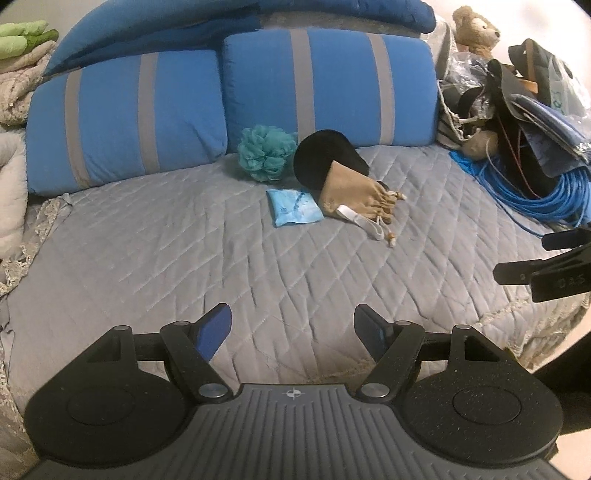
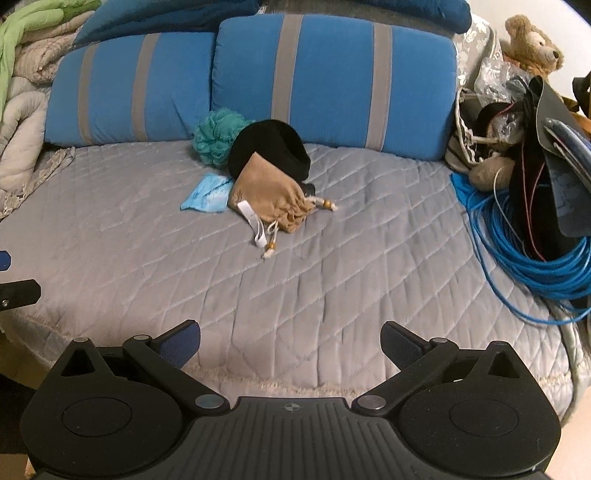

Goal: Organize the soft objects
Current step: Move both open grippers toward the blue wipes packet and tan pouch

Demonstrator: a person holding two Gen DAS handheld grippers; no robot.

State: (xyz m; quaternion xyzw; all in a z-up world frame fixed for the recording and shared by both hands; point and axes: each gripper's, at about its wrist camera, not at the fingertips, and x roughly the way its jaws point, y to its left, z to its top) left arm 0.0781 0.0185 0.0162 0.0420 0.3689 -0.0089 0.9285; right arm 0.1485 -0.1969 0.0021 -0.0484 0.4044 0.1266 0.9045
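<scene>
Soft objects untouched so far, clustered near the bed's [image 1: 184, 258] head edge below your pillows: blue packet [image 1: 293, 206], teal pouf [image 1: 266, 152], black cloth [image 1: 317, 155], tan pouch [image 1: 351, 192]; left gripper [image 1: 292, 326] and right gripper [image 2: 290, 341] both fingers apart, empty.

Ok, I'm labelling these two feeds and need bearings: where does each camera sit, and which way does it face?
Left wrist: on the left gripper, looking across the grey quilt toward the striped pillows; its own open jaws fill the bottom, and the right gripper pokes in at the right edge.
Right wrist: on the right gripper, facing the same way from further right; open jaws below, a bit of the left gripper at the left edge.
Shared: tan pouch, black cloth item, teal pouf, blue cable, teddy bear.
</scene>
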